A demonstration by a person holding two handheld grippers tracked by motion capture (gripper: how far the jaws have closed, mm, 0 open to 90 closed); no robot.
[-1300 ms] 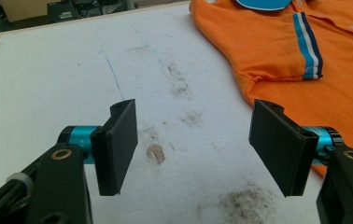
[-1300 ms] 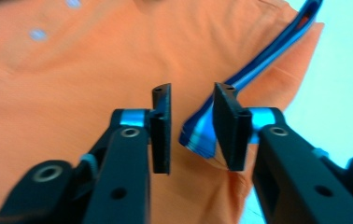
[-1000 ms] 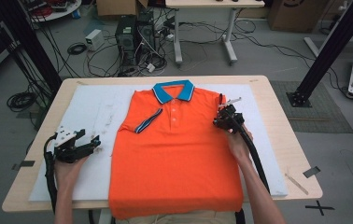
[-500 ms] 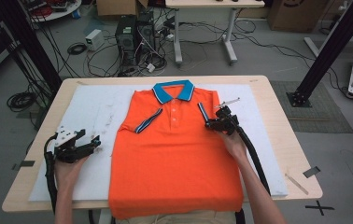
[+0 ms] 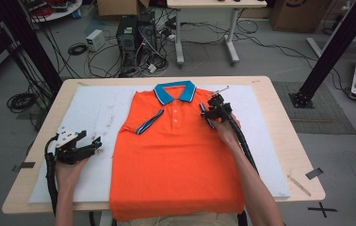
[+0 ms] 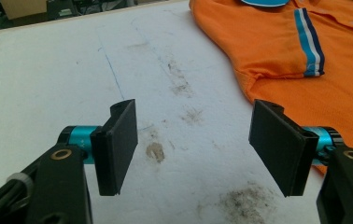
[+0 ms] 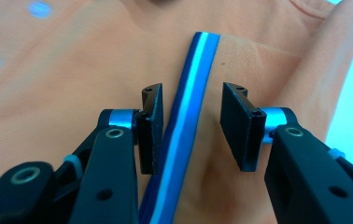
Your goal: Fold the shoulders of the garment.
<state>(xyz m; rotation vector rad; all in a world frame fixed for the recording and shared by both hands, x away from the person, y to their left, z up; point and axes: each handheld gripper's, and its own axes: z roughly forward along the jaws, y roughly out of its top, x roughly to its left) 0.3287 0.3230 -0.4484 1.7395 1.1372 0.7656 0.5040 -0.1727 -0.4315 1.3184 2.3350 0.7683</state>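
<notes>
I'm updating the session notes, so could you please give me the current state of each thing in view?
Orange polo shirt: spread flat, front up, both sleeves folded in.
Right sleeve cuff: lying between the open pads.
Right gripper: jaws just opening, releasing the cuff.
Left gripper: open, nothing held, over the white mat.

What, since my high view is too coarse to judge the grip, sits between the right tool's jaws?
Observer: At the right tool, the striped sleeve cuff of the orange polo shirt runs between the jaws, which stand apart and have just been opening.
Operator: And the left tool?
Observer: The left tool gapes over the stained white mat, with nothing between its jaws.
</notes>
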